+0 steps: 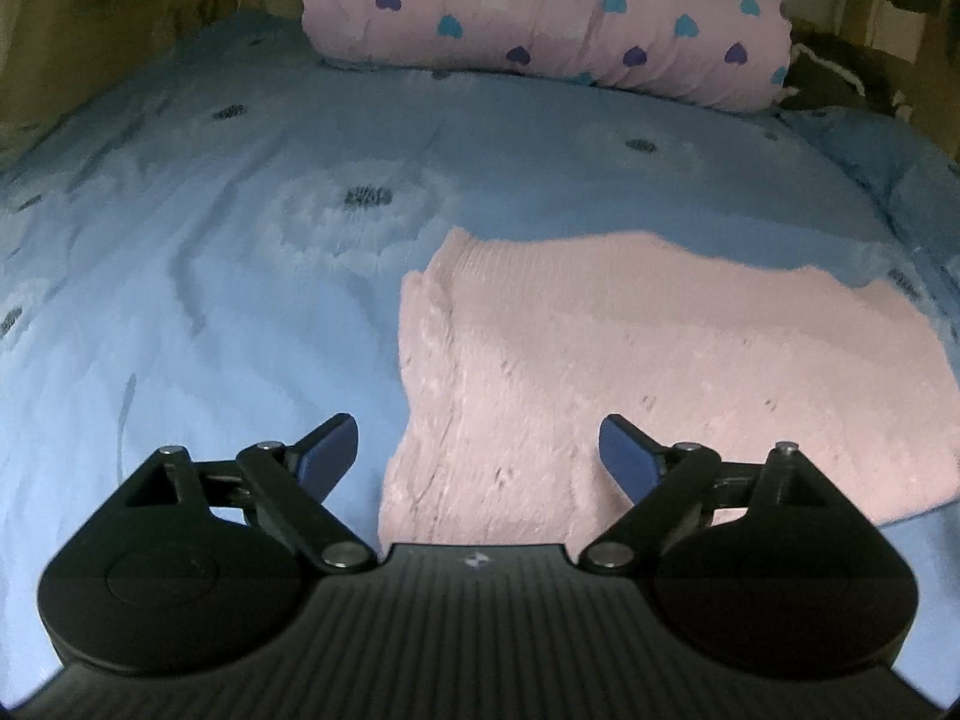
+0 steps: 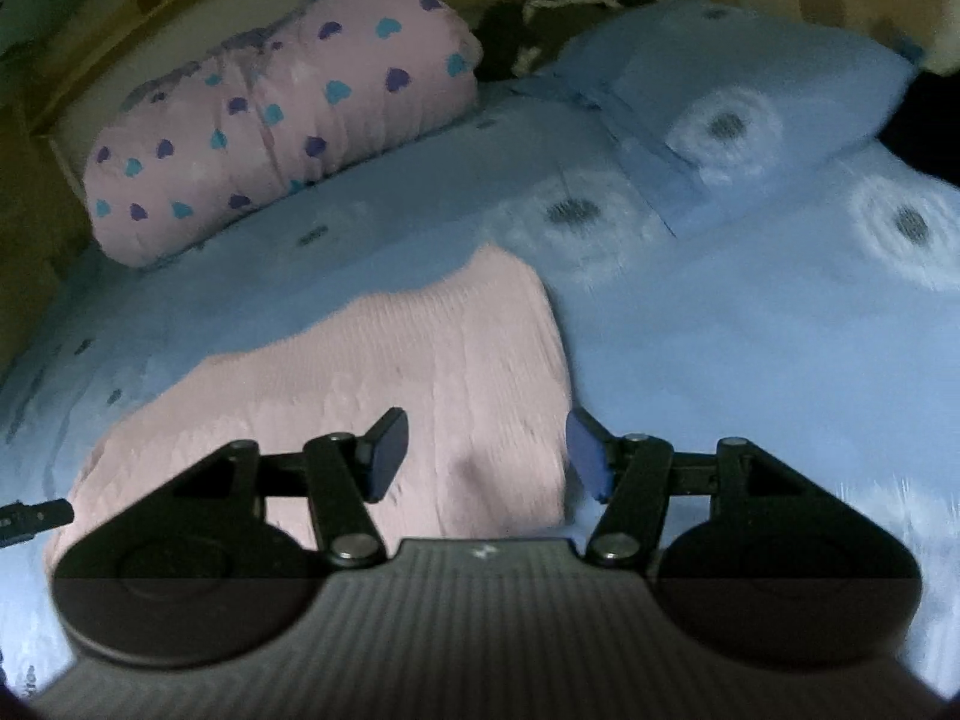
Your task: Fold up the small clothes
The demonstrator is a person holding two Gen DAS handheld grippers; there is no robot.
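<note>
Nearest in the left wrist view, the left gripper hangs over the bed with its jaws spread wide and nothing between them; its blue pads sit above the near left edge of the pink knitted garment without pressing on it. In the right wrist view the right gripper stands about half open and also empty, hovering over the garment's near right edge. The garment lies folded flat on the blue flowered bedspread, near the front of the bed. Farther back, a pink quilt with heart prints lies rolled against the far side, and a blue pillow rests to its right.
</note>
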